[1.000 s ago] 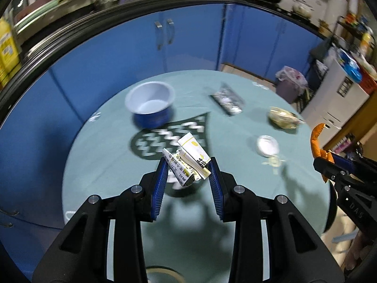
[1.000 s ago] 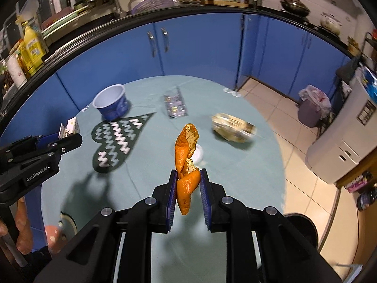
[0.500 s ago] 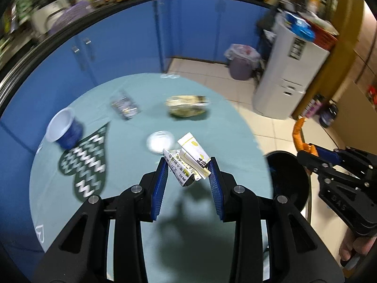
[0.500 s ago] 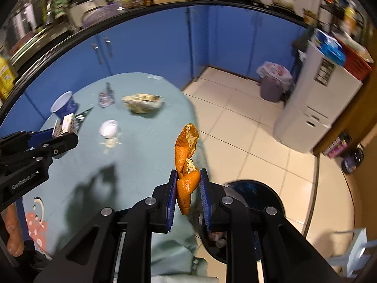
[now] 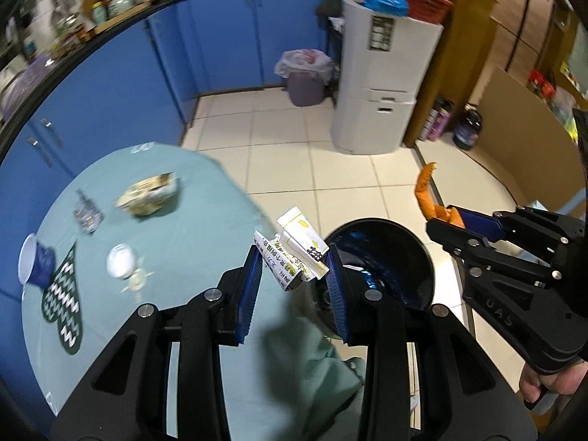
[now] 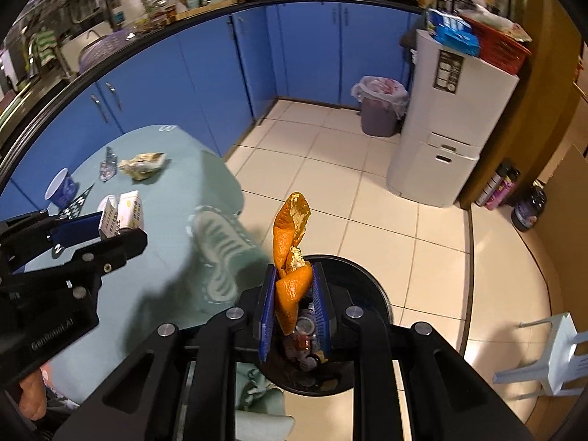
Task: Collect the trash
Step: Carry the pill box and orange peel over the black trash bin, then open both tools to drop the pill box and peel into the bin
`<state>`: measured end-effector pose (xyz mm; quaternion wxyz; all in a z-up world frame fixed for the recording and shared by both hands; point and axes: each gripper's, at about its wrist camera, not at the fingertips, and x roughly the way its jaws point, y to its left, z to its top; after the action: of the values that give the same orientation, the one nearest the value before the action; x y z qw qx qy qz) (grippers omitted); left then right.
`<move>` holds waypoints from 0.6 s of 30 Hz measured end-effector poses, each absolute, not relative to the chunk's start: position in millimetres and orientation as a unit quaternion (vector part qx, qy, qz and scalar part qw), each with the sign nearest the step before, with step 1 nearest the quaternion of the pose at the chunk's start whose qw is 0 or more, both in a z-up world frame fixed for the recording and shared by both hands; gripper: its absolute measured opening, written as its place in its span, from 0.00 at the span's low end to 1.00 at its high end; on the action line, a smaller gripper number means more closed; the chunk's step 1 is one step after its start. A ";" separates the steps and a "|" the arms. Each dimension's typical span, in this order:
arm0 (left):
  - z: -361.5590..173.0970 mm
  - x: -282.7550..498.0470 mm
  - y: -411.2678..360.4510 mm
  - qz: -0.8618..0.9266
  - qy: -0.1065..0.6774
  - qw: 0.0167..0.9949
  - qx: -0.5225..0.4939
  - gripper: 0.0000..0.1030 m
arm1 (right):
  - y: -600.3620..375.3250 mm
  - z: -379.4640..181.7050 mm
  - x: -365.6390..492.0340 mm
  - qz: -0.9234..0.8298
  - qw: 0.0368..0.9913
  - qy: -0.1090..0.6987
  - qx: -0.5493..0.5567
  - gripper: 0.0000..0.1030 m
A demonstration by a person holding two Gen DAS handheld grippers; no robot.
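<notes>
Over the black trash bin point(image 6: 375, 294), now reached from the surface point(image 5: 176, 228), right gripper point(image 6: 294, 294) clamps orange peel point(image 6: 290, 242); left gripper point(image 5: 294, 268) grips crumpled cartons point(image 5: 294, 253), bin contents half hidden.

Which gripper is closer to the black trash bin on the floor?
Right. The right gripper holds the orange peel directly above the black trash bin. The left gripper, holding the crumpled carton, is over the table's edge beside it.

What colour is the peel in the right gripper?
Orange; the peel shows best in the right wrist view.
</notes>
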<state>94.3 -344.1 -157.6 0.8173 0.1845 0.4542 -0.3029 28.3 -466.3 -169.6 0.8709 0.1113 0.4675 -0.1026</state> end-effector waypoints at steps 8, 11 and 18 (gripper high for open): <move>-167.8 87.4 -389.6 -0.328 0.465 0.797 0.203 0.37 | -500.7 -181.1 17.4 -0.121 0.862 0.473 0.135 0.19; -170.1 88.2 -400.1 -0.329 0.470 0.794 0.200 0.49 | -509.8 -186.7 14.7 -0.123 0.858 0.477 0.143 0.19; -169.4 91.2 -409.4 -0.325 0.462 0.802 0.194 0.70 | -525.2 -199.6 13.1 -0.124 0.851 0.485 0.158 0.19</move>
<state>91.2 -409.4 -169.4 0.8020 0.1939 0.4618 -0.3254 13.1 -525.2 -199.6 0.8512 0.1580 0.4849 -0.1243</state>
